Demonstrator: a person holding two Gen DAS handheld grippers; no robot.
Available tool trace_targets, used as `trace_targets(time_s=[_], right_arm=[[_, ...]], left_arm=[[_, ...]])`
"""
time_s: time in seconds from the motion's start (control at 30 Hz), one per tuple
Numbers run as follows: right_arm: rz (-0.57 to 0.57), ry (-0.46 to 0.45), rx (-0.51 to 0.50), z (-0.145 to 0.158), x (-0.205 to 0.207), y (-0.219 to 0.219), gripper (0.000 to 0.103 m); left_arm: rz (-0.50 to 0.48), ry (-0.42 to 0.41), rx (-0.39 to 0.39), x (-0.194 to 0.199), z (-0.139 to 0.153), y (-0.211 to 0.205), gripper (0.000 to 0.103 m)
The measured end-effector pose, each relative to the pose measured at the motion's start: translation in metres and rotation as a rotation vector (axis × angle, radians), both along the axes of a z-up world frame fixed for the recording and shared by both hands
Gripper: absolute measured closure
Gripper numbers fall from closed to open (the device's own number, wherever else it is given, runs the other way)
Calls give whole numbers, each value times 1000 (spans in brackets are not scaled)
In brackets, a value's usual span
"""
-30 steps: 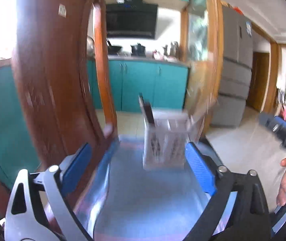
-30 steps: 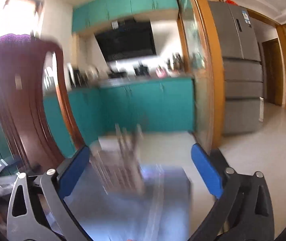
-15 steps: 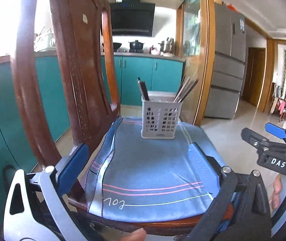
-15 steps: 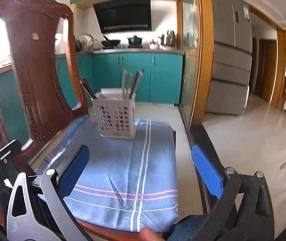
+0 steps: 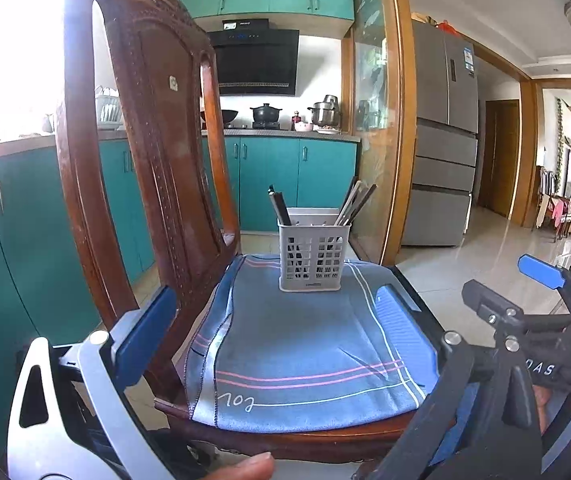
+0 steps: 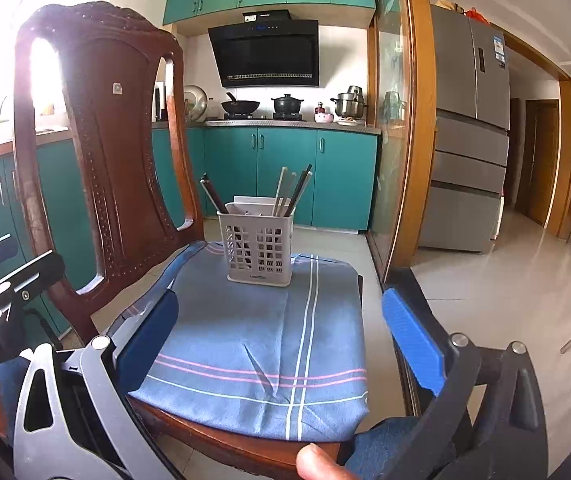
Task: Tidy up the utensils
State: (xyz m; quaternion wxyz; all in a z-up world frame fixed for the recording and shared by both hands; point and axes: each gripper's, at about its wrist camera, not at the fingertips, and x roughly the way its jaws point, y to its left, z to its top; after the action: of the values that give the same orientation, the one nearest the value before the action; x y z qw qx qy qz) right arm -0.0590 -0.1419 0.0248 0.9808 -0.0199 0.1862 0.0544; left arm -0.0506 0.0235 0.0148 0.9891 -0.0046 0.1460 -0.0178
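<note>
Both grippers have drawn back from the utensil basket and steadied, and the view is now sharp.

A second ago the white perforated utensil basket (image 5: 311, 256) sat blurred between the fingers; now it stands upright and well apart from them, at the far end of the blue striped cloth (image 6: 269, 344) covering the wooden chair (image 5: 153, 184) seat. Dark chopsticks (image 5: 279, 210) lean to the basket's left side, and a paler bundle of chopsticks (image 6: 291, 192) leans to its right. The left gripper (image 5: 277, 332) is spread wide and holds nothing; the right gripper (image 6: 281, 340) is likewise wide and empty, and its frame shows at the right edge of the left wrist view. With nothing gripped and no loose utensil on the cloth, the task seems to stand at a pause: either the sorting is finished or the next pick comes from inside the basket.
</note>
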Motion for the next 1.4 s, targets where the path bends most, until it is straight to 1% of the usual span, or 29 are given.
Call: trace_targets(time_s=[0.17, 0.63, 1.1, 1.4], right_arm=[[0, -9, -2, 3, -5, -2, 3], [-8, -21, 11, 2, -5, -5, 3], [1, -15, 16, 2, -4, -5, 3], [-2, -10, 26, 1, 0, -11, 3]], left_arm=[[-9, -3, 13, -1, 0, -5, 4], [0, 7, 15, 0, -1, -4, 4], [15, 16, 19, 2, -3, -4, 4], [-1, 25, 31, 8, -4, -9, 4]])
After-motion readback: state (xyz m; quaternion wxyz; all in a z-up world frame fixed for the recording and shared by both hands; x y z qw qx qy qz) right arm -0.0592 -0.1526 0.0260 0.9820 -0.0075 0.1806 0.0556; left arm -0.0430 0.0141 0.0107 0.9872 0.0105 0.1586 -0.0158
